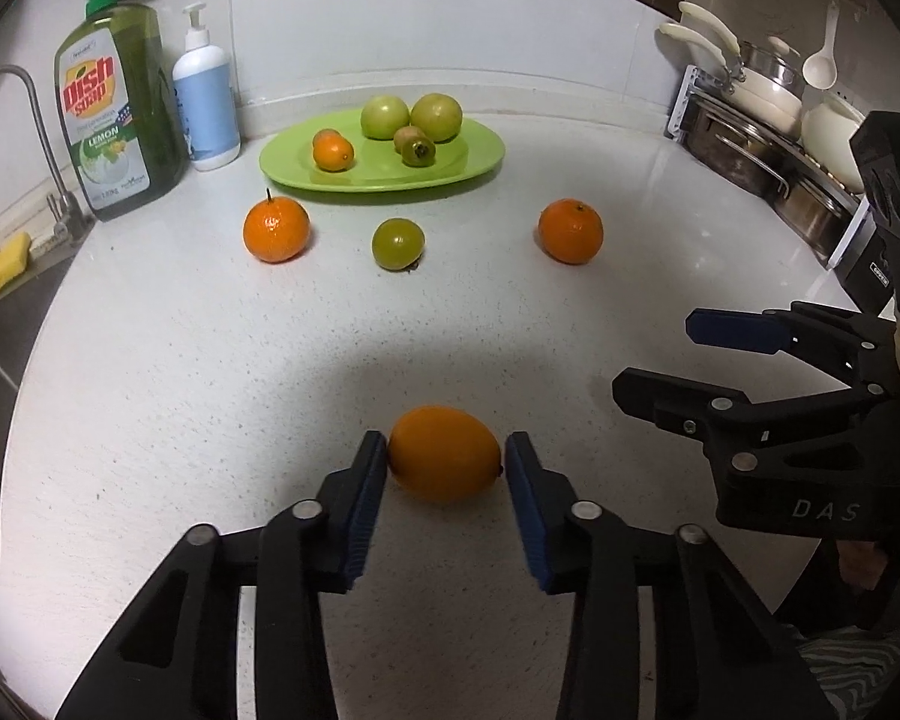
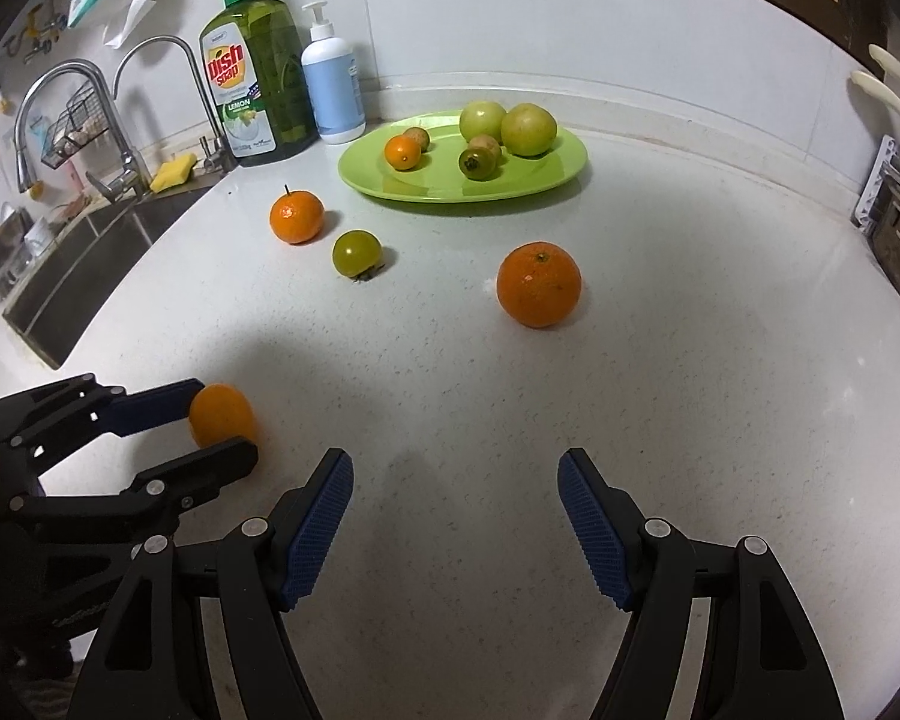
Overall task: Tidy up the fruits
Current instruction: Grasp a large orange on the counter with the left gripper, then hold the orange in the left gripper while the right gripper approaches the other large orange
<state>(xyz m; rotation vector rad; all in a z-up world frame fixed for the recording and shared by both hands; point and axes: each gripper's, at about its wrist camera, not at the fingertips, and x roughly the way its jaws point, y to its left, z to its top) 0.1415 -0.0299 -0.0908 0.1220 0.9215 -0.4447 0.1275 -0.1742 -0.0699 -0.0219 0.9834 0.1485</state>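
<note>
The lemon point(image 1: 444, 455) lay on the white counter point(image 1: 210, 360), nearest the person and well apart from the green plate point(image 1: 381, 151) at the back. It looked a small, firm, smooth-skinned fruit, probably light, with a waxy rind that might slip if pinched near a tip; its oval form suggested the sound hold was across its middle, on the widest part.

Going from left to right in the left wrist view, the left gripper point(image 1: 444, 462) straddled the lemon. The left pad met the fruit's left end and the right pad sat at its right end by the little nub, so the hold ran along the long axis, not across the belly. The jaws stood narrow, closed in on the lemon, which rested on the counter between them. The right wrist view showed the same: one blue pad behind the fruit and one black finger in front.

Further right, the right gripper point(image 2: 456, 516) hung over bare counter with its jaws wide and nothing between them.

Beyond, three fruits waited loose on the counter: a stemmed mandarin point(image 1: 276, 230), a green fruit point(image 1: 398, 243) and an orange point(image 1: 570, 230). Five more sat on the plate.
</note>
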